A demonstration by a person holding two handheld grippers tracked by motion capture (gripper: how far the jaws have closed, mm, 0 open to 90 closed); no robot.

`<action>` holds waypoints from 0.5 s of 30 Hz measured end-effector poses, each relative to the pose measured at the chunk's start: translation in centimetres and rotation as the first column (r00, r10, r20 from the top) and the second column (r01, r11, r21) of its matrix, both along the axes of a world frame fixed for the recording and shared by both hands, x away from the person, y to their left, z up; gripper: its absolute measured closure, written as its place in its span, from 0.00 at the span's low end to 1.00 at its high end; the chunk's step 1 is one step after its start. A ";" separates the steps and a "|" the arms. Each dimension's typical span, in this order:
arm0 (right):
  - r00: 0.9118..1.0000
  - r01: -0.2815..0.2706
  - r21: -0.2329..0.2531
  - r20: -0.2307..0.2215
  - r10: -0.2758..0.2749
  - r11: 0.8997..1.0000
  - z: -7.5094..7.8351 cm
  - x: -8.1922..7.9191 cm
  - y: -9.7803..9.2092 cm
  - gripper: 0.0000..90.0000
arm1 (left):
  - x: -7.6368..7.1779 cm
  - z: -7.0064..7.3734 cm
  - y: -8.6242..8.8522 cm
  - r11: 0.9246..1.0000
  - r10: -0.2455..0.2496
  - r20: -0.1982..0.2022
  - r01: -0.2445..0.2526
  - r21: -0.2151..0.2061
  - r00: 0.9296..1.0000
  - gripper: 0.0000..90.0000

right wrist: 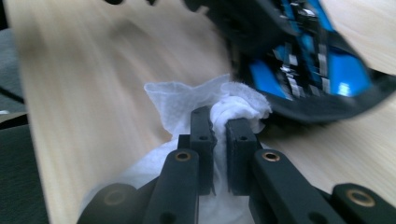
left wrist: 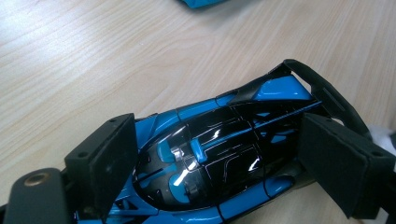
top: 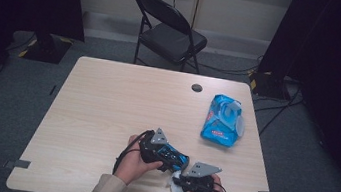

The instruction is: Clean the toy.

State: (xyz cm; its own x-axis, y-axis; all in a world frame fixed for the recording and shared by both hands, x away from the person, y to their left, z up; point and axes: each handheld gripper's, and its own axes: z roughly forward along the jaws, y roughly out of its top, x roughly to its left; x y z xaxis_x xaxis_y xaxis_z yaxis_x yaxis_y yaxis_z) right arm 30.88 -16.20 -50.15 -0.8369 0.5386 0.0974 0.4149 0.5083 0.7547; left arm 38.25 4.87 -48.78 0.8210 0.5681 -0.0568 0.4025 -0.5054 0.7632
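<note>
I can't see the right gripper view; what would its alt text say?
The right gripper pinches a bunched white wipe between its two black jaws, its tip at the edge of a blurred blue and black toy car, above a pale wooden table.

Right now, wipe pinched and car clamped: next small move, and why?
Probably slide the right gripper forward so the crumpled white wet wipe rubs the glossy blue-and-black toy car. The wipe sits right at the car's edge, and the left gripper holds the car between its pads.
</note>
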 end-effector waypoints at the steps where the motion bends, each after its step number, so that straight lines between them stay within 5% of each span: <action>1: 1.000 -0.014 0.009 -0.002 0.014 1.000 0.0 0.0 0.1 0.94 | 0.0 0.0 0.0 1.000 -0.001 0.002 0.001 0.001 1.000 0.14; 8: 0.997 -0.072 0.059 -0.004 0.072 0.996 1.2 -0.4 1.1 0.94 | 0.0 -0.1 0.0 1.000 -0.001 0.002 0.001 -0.008 1.000 0.14; 15: 0.999 -0.037 0.122 0.041 0.033 0.992 4.0 0.3 -0.4 0.94 | 0.0 -0.1 0.0 1.000 0.001 0.002 -0.001 -0.010 1.000 0.14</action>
State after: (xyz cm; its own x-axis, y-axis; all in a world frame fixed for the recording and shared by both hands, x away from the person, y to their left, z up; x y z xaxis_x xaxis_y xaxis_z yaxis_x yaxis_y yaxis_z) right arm 31.17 -16.55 -46.18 -0.8595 0.4949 0.1275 0.3673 0.4247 0.8275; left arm 38.26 4.87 -48.84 0.8204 0.5684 -0.0611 0.4019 -0.4973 0.7689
